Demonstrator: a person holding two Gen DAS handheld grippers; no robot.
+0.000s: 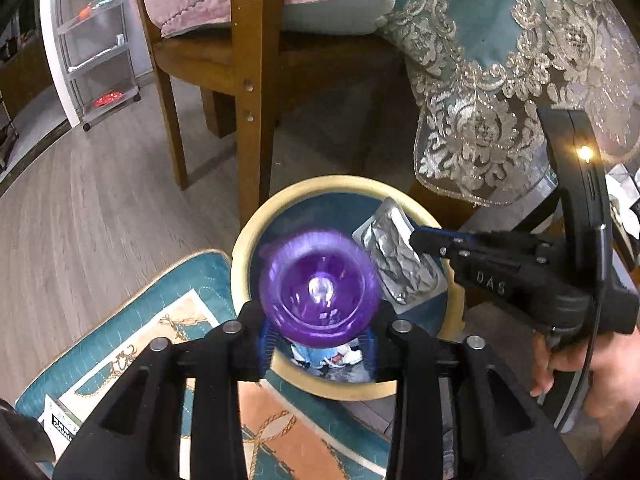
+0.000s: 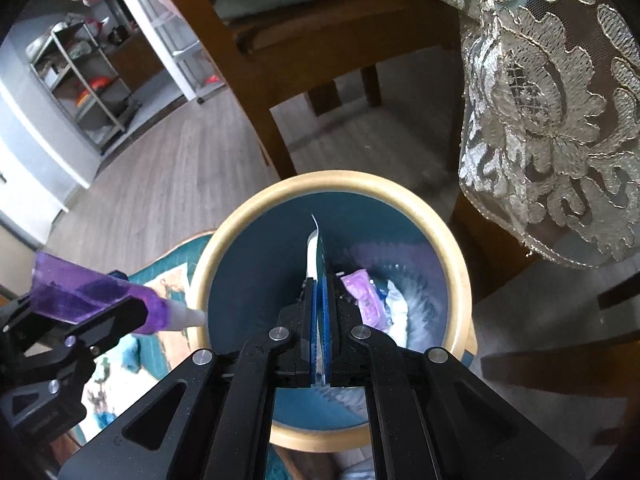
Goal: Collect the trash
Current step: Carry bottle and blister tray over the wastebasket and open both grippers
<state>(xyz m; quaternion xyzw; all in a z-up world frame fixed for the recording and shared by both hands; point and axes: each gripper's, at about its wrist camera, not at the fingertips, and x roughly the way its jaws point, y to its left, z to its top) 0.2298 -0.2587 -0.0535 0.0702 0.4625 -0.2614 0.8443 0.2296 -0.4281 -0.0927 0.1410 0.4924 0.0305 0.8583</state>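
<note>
Looking along your left gripper (image 1: 318, 344), you have the purple bottle (image 1: 318, 288) clamped between the fingers, its cap end pointing straight ahead and down at the bin (image 1: 245, 240). The bottle sits just past the fingertips, over the bin's near rim, with crumpled trash (image 1: 324, 356) showing in the bottom beneath it. Ahead and to the right of your fingers, the right gripper (image 1: 416, 238) holds a silver foil packet (image 1: 400, 260) over the bin's mouth. Beyond the bin stand the chair (image 1: 250, 80) legs and the lace tablecloth (image 1: 500, 80); the rug (image 1: 192, 320) lies under and left of your fingers.

Switching to the right gripper (image 2: 320, 312), the fingers are pressed together on the packet (image 2: 316, 248), seen edge-on as a thin strip rising beyond the fingertips. It hangs squarely over the bin (image 2: 436, 216), with a purple wrapper (image 2: 366, 296) and white paper just right of the fingertips, down inside. The left gripper (image 2: 116, 320) and bottle (image 2: 92, 292) sit off to the left, the white cap only reaching the rim.

To release well, nudge the left fingers further forward so the whole bottle clears the rim before you let go; it looks likely to tip onto the rug otherwise. The packet is light and may flutter, so drop it low and centred.
</note>
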